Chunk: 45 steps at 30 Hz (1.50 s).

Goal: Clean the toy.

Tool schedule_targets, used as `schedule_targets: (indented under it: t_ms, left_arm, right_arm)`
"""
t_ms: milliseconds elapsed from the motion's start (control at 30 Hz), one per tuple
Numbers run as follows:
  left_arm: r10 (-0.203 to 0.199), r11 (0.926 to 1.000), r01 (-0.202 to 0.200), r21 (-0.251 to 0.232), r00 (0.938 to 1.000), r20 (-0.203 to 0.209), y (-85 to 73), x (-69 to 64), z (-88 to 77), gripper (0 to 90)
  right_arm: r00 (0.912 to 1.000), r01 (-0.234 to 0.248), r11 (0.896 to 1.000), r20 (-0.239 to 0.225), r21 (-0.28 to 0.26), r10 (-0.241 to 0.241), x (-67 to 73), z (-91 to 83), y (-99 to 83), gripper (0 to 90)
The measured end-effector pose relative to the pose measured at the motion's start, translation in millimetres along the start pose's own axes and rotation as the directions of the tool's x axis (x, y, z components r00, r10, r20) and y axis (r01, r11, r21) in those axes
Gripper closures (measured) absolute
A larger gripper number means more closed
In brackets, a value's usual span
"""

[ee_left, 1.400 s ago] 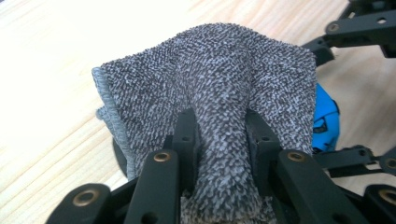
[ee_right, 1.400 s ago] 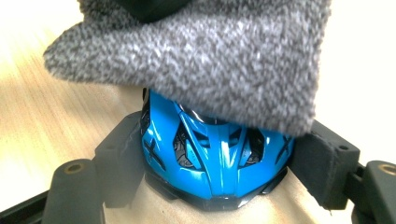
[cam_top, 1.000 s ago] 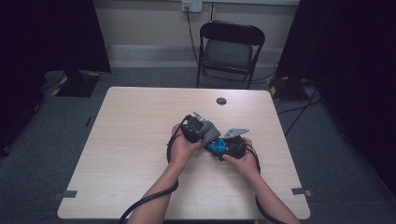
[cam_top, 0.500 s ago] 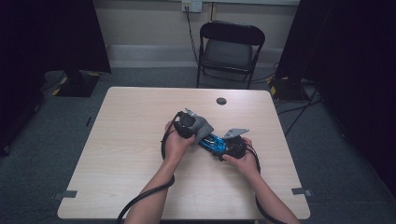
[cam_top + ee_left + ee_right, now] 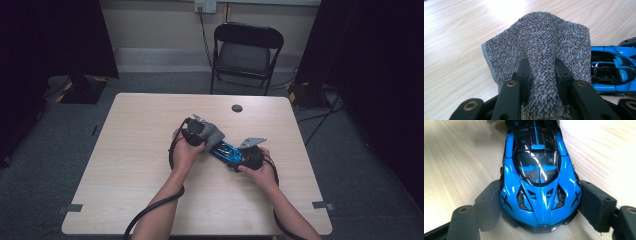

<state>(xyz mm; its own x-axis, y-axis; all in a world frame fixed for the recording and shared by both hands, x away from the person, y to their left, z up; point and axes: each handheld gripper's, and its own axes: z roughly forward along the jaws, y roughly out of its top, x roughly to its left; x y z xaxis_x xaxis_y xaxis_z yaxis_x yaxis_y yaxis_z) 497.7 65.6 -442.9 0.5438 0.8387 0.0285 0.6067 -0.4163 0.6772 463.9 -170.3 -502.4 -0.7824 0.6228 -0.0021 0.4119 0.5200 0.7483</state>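
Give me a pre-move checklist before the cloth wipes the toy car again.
1. Left gripper shut on grey cloth: ok.
2. Right gripper clamps blue toy car by its sides: ok.
3. Car rests on table, not lifted: cannot tell.
4. Cloth touches car: cannot tell; in the high view they overlap, in the left gripper view the cloth hangs beside it.
5. Small dark disc clear of the work area: ok.

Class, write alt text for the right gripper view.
A glossy blue and black toy sports car sits clamped at its sides between the right gripper's two padded black jaws, on a pale wood-grain table.
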Motion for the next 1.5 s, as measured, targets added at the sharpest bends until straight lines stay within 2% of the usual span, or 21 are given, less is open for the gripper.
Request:
schedule_targets:
  t_ms: [333, 400, 467, 667, 800, 967, 1000, 1067, 1167, 1233, 1267, 1300, 1367, 1467, 1500]
  left_arm:
    - [-0.02, 0.9997, 0.021, 0.012, 0.9991, -0.036, -5.9, 13.2, -1.8, 71.2]
    - [-0.048, 0.9986, 0.049, 0.019, 0.9983, -0.034, -10.3, 19.8, -3.4, 71.2]
    - [-0.063, 0.998, 0.063, 0.001, 0.9976, -0.03, -11.9, 21.5, -5.7, 71.2]
    - [-0.041, 0.9991, 0.041, -0.01, 0.9986, -0.034, -10.7, 22.5, -15.9, 71.2]
    - [-0.045, 0.9989, 0.044, -0.017, 0.9978, -0.048, -11.6, 28.5, -23.6, 71.2]
    - [-0.06, 0.998, 0.059, -0.022, 0.9973, -0.043, -16.0, 34.7, -30.2, 71.2]
    - [-0.076, 0.9966, 0.075, -0.033, 0.9969, -0.018, -17.9, 34.9, -34.0, 71.2]
    - [-0.068, 0.9971, 0.067, -0.036, 0.9976, -0.014, -18.2, 34.2, -36.4, 71.2]
    - [-0.047, 0.9966, 0.048, -0.068, 0.9988, 0.01, -16.8, 24.1, -44.2, 71.2]
    - [-0.034, 0.9969, 0.035, -0.07, 0.9993, 0.015, -15.8, 20.7, -46.0, 71.2]
    - [-0.01, 0.9965, 0.012, -0.083, 0.9996, 0.026, -13.3, 13.0, -49.4, 71.1]
    - [-0.01, 0.9965, 0.012, -0.083, 0.9996, 0.026, -13.3, 13.0, -49.4, 71.1]
    - [0.015, 0.9949, -0.011, -0.101, 0.9987, 0.048, -9.0, -1.8, -52.0, 71.1]
    - [0.061, 0.9945, -0.056, -0.088, 0.9966, 0.056, -6.7, -17.6, -49.3, 71.0]
    - [0.061, 0.9945, -0.056, -0.088, 0.9966, 0.056, -6.7, -17.6, -49.3, 71.0]
  right_arm:
    - [1.0, 0.0, 1.0, 0.0, 0.0, 0.0, 0.0, 0.0, 0.0, 24.9]
    - [1.0, 0.0, 1.0, 0.0, 0.0, 0.0, 0.0, 0.0, 0.0, 24.9]
    - [1.0, 0.0, 1.0, 0.0, 0.0, 0.0, 0.0, 0.0, 0.0, 24.9]
    - [1.0, 0.0, 1.0, 0.0, 0.0, 0.0, 0.0, 0.0, 0.0, 24.9]
    - [1.0, 0.0, 1.0, 0.0, 0.0, 0.0, 0.0, 0.0, 0.0, 24.9]
    - [1.0, -0.001, 1.0, 0.0, 0.0, 0.001, 0.0, 0.0, 0.0, 24.9]
    - [1.0, -0.001, 1.0, 0.0, 0.0, 0.001, 0.0, 0.0, 0.0, 24.9]
    - [1.0, -0.001, 1.0, 0.0, 0.0, 0.001, 0.0, 0.0, 0.0, 24.9]
    - [1.0, -0.001, 1.0, 0.0, 0.0, 0.001, 0.0, 0.0, 0.0, 24.9]
    - [1.0, -0.001, 1.0, 0.0, 0.0, 0.001, 0.0, 0.0, 0.0, 24.9]
    - [1.0, -0.001, 1.0, 0.0, 0.0, 0.001, 0.0, 0.0, 0.0, 24.9]
    - [1.0, -0.001, 1.0, 0.0, 0.0, 0.001, 0.0, 0.0, 0.0, 24.9]
    - [1.0, 0.0, 1.0, 0.0, 0.0, 0.0, 0.0, 0.0, 0.0, 24.9]
    - [1.0, -0.001, 1.0, 0.0, 0.0, 0.001, 0.0, 0.0, 0.0, 24.9]
    - [1.0, -0.001, 1.0, 0.0, 0.0, 0.001, 0.0, 0.0, 0.0, 24.9]
